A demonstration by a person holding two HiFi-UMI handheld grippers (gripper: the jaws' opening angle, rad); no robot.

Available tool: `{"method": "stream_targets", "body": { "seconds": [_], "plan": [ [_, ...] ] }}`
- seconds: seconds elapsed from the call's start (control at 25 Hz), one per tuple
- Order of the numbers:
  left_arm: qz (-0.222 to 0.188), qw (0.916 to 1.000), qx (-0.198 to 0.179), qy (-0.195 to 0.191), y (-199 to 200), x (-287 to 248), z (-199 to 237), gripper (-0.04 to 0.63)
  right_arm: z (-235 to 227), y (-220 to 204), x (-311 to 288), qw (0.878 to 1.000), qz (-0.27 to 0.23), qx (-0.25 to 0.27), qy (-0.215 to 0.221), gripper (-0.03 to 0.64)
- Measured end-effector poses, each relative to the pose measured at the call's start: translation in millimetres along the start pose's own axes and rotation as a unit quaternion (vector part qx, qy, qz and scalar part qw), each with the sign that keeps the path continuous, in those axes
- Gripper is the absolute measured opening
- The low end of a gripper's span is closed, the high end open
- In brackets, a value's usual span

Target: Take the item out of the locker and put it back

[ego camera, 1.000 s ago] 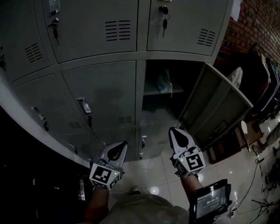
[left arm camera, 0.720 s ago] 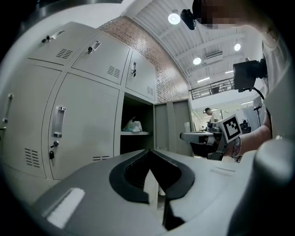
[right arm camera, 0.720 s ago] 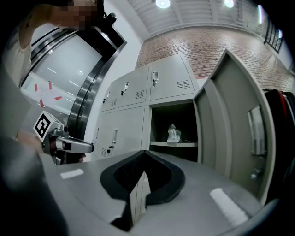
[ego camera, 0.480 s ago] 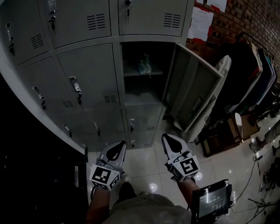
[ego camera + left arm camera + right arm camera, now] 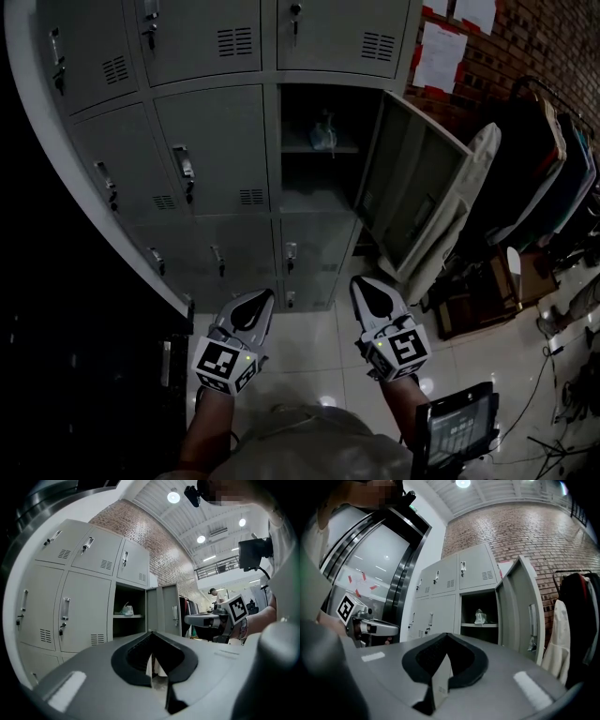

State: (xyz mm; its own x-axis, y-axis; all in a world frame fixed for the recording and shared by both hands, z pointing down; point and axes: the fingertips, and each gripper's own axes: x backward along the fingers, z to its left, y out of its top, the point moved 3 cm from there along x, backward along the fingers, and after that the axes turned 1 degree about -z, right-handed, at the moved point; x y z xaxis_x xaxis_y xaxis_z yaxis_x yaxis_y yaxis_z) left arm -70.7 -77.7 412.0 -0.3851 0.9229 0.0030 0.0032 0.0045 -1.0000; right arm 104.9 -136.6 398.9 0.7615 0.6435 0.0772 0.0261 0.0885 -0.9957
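We hold left gripper point(image 5: 258, 305) and right gripper point(image 5: 366, 291) low, both clenched, empty: reach not yet begun. Door point(image 5: 412, 187) stands wide for access. Item point(image 5: 324, 137) on shelf inside locker point(image 5: 314, 199).

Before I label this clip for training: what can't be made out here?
Pale crumpled item on the open grey metal locker's shelf: too small and dim in every view to identify.
Black tablet screen, head view: cut off by the bottom edge, text unreadable.
White papers on the brick wall, head view: print too small.
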Motion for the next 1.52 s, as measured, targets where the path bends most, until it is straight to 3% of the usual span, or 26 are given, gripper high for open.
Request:
{"method": "stream_targets", "body": {
  "seconds": [0.48, 1.52],
  "plan": [
    [-0.008, 0.9999, -0.006, 0.002, 9.7, 14.1, 13.9, 0.005, 26.2, 6.6, -14.5, 1.0, 0.004, 0.019, 0.022, 0.0],
    [-0.006, 0.9999, -0.006, -0.012, 9.3, 3.5, 28.3, 0.005, 22.9, 5.6, -31.0, 1.0, 0.007, 0.024, 0.013, 0.0]
  ]
}}
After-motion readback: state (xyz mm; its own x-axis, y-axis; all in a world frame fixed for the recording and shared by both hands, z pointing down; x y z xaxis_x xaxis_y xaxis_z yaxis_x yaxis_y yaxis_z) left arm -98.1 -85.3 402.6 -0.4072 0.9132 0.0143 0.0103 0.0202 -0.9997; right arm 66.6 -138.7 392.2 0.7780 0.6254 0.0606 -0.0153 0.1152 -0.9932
